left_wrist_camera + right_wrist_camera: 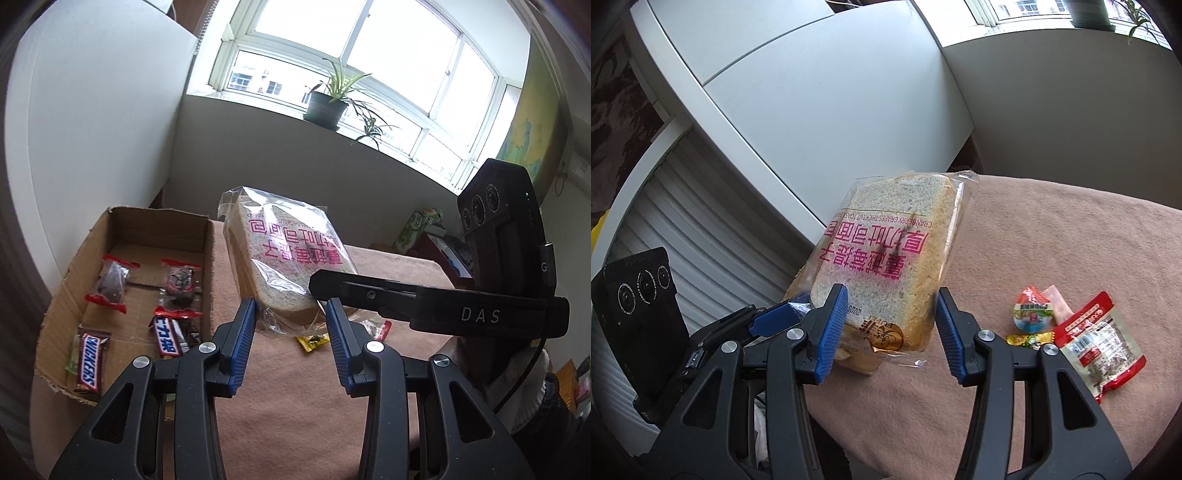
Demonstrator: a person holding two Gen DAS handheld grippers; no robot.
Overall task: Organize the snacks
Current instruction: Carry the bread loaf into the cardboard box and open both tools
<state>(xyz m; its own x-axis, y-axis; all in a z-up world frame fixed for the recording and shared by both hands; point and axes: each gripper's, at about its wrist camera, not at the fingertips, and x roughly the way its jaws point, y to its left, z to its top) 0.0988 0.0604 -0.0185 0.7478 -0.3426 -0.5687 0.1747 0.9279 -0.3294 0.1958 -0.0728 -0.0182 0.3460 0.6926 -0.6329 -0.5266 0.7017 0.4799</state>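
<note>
A clear bag of sliced toast bread [284,258] with pink lettering stands tilted above the brown cloth, between both grippers. My left gripper [291,317] has its blue pads on the bag's lower edge. My right gripper [892,306] grips the same bread bag [886,266] from the other side, and its black finger [369,295] crosses the left wrist view. A cardboard box [74,288] at the left holds a Snickers bar [90,363], another chocolate bar [168,338] and red-ended candy packets [110,282].
Loose snacks lie on the cloth: a yellow candy [1030,339], a jelly cup [1032,314], a red and white packet [1097,343]. A white cabinet [831,110] stands behind. A potted plant [328,103] sits on the windowsill.
</note>
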